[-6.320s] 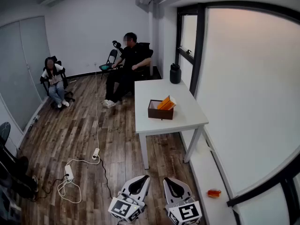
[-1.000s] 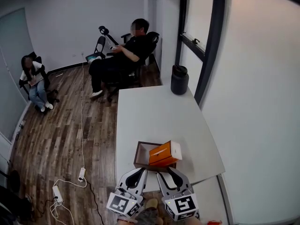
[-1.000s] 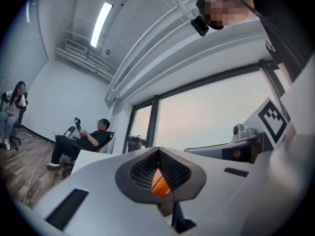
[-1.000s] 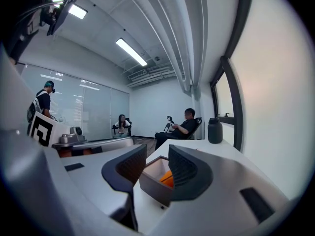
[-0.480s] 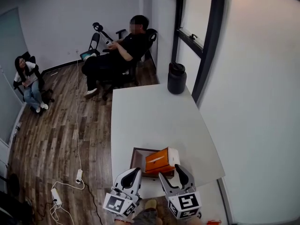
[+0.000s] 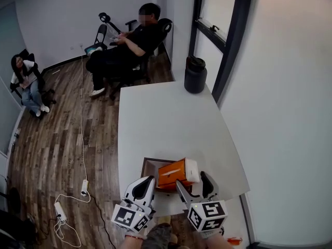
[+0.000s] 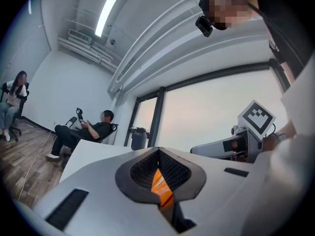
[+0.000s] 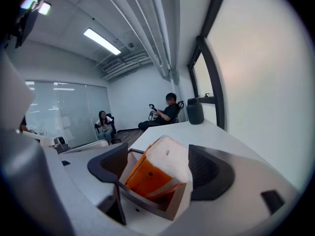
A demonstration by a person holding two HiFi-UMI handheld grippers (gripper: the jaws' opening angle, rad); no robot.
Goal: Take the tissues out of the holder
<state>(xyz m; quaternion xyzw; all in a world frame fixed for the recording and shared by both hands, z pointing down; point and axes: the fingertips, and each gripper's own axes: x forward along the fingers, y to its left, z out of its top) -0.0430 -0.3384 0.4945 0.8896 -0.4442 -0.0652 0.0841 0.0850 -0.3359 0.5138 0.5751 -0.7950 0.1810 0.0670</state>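
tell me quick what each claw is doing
left claw: closed, empty
right claw: open, just been opening, tissue pack between its jaws, not gripped

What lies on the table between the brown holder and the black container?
Nothing: in the head view only bare table separates the holder from the container.

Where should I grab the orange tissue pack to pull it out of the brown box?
Grab the tissue pack by its raised white end: it leans above the rim of the holder, while the other end is sunk inside. Come from the near edge of the table, like the right gripper, whose jaws have just been opening and stand either side of that end, not pressing.
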